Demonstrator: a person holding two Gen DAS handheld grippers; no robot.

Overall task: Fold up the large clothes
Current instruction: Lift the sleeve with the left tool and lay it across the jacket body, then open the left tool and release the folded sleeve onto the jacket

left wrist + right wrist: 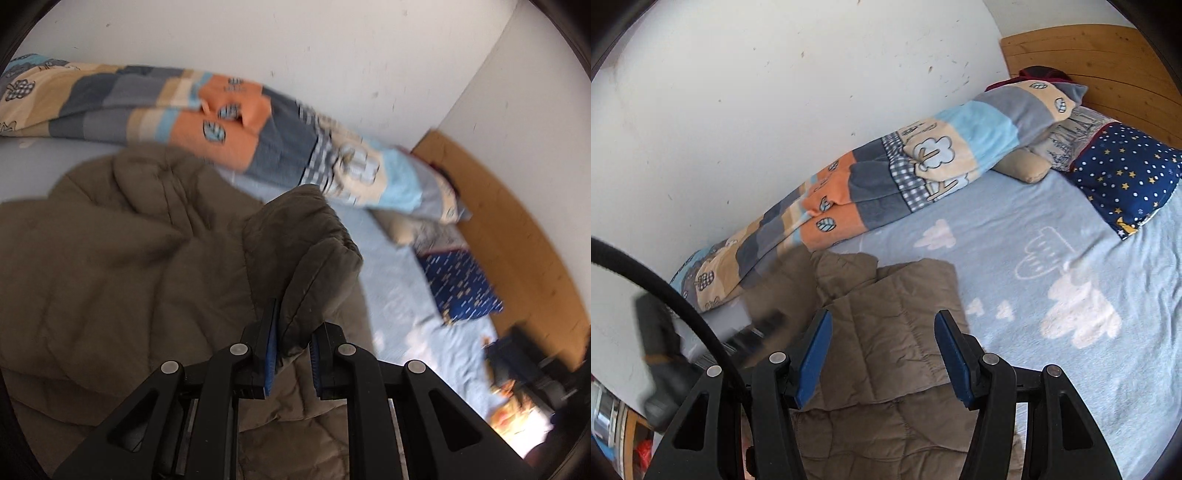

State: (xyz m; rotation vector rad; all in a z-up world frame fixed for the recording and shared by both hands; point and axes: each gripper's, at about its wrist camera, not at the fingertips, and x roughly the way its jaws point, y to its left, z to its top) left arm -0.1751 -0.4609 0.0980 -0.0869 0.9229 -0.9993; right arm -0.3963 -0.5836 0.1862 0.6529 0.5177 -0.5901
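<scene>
**Left claw pinches the jacket's padded end**

Left claw is pressed tight on a fold of the olive quilted jacket, which lies on the bed beside the patchwork blanket. Right claw hangs spread above the jacket, holding nothing. No readable writing anywhere.

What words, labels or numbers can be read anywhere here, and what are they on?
None: no readable text shows in either view.
The patchwork blanket carries only drawings of trees and leaves.
The blue bedsheet has only white cloud shapes.
The navy pillow has only stars and dots.
The pale pillow behind it has a fine line print, too small to tell whether it holds letters.
</scene>
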